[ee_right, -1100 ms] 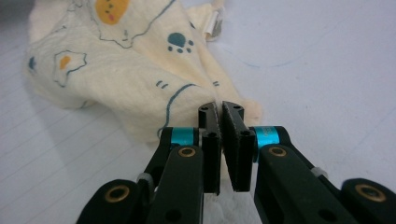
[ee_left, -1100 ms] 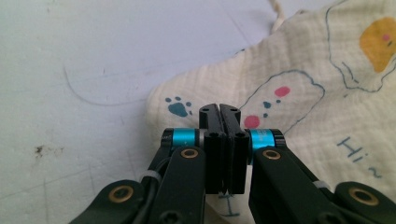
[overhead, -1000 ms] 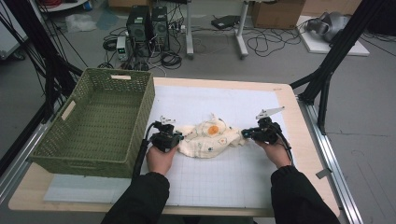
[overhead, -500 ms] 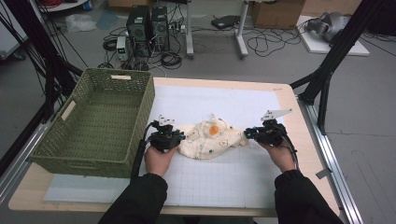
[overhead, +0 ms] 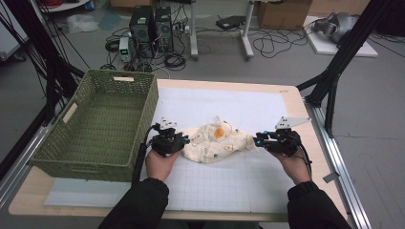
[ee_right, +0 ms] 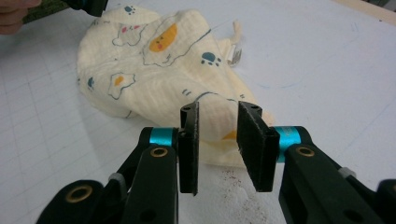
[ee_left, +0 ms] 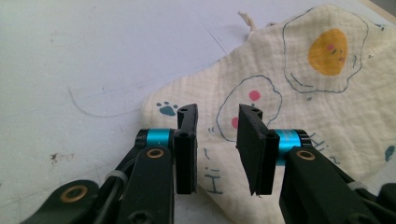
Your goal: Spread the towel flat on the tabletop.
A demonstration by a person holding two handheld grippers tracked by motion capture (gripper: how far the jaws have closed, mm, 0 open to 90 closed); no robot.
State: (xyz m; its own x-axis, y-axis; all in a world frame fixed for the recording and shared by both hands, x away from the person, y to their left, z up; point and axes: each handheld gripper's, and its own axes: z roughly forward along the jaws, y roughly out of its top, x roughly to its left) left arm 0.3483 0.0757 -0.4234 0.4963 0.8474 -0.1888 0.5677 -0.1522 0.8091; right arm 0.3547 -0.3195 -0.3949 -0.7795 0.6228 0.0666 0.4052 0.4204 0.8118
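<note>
A cream cloth (overhead: 215, 140) printed with fried eggs and paw marks lies crumpled on the white grid mat (overhead: 229, 186) between my two grippers. The left gripper (overhead: 184, 140) is at the cloth's left end. Its jaws have just been opening and stand apart (ee_left: 218, 112) over the cloth (ee_left: 317, 93), with no pad pressing on it. The right gripper (overhead: 258, 140) is at the cloth's right end. Its jaws have also just been opening (ee_right: 218, 108), and the cloth's tip (ee_right: 154, 70) lies loose just ahead of the gap.
A green woven basket (overhead: 95, 124) stands on the left of the table, close beside the left hand. Black frame legs (overhead: 334, 81) rise past the table's right edge. The table's front edge runs just below the forearms.
The right gripper has shifted a little to the right and slightly up, and the cloth's right end now reaches further that way. The left hand has hardly moved.
</note>
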